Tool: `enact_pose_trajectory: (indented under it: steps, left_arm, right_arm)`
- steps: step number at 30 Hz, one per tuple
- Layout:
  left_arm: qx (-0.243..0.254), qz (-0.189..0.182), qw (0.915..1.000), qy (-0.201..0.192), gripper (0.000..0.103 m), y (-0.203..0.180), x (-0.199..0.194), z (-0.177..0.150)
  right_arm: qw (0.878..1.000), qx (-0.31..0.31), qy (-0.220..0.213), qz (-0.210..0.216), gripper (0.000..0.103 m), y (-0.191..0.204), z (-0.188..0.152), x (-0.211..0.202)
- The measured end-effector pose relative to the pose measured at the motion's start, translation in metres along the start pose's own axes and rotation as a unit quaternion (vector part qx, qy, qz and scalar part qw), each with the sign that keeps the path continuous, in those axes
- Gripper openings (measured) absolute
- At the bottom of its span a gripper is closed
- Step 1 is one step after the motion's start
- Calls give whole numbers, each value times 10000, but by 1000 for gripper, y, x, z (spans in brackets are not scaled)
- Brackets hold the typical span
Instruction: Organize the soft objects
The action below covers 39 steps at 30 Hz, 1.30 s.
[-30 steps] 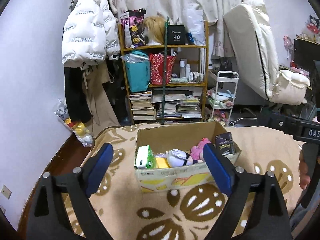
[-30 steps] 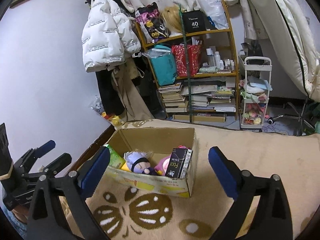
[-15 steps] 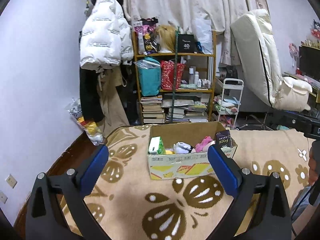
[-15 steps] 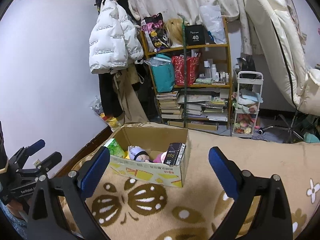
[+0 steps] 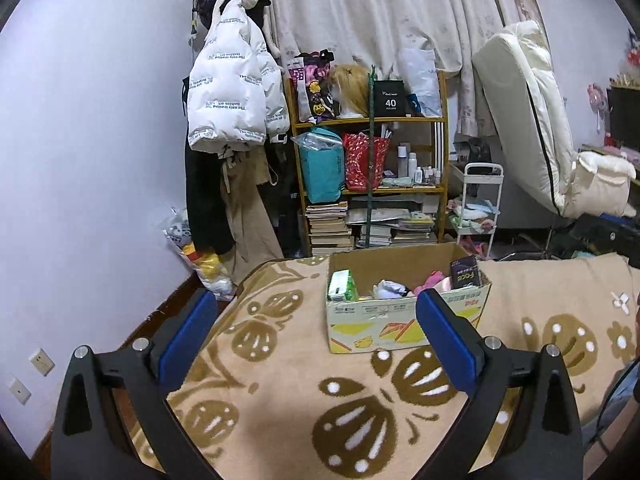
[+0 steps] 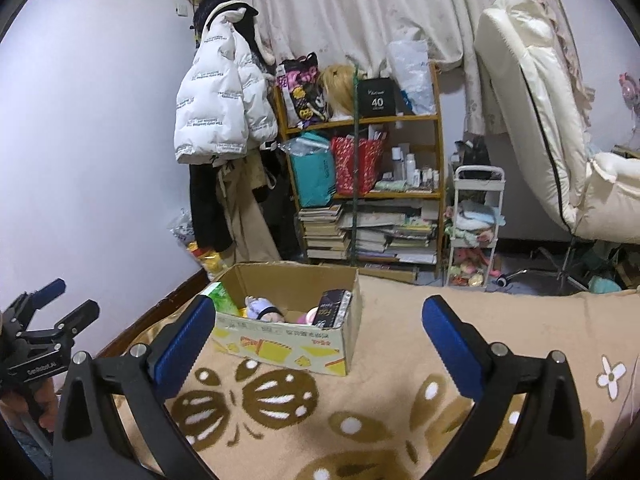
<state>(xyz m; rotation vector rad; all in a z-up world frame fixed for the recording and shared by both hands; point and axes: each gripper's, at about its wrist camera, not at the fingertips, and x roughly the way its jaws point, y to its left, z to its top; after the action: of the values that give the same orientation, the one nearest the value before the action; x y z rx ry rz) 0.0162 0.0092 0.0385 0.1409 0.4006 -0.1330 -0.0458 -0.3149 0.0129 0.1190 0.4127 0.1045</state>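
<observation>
tan brown-patterned blanket (image 5: 280, 360), white jacket (image 5: 228, 96)

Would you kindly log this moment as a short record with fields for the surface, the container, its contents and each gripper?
surface: beige blanket with brown leaf pattern
container: open cardboard box, resting on the blanket
contents: green tissue pack at the left end, pale-haired plush doll in the middle, pink plush toy, black carton upright at the right end
left gripper: open, empty, short of the box
right gripper: open, empty, short of the box
background: wooden shelf with books and bags
</observation>
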Motion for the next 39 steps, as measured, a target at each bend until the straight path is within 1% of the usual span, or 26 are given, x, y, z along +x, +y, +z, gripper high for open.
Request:
enact_pose_trajectory:
  steps: [5,8,11,18,34,39]
  left_arm:
    - [23,4,10000,3,99,-1,2,-2]
    - [36,68,10000,1,99,-1,4,-4]
    - [-5,61,10000,54,99,-2,9,-6]
    - [-10,57,9999,153,99,-3,16,-8]
    - [107,32,9998,172,99,-7,16,-12]
    - [124,25,9996,238,99,-7,19,-13]
  right_arm:
    - [9999,-52,-142,-59,103,-1,-4,2]
    - [9998,-61,-93,-138,103,-2,-8,8]
    - [9999,30,16,-127,103,-7,-11,14]
    - [9997,102,93,-213,103,-11,-14,22]
    - [9995,127,44,-297,103,-16,-13,21]
    - [9995,121,53,-292,103,-17,-12,21]
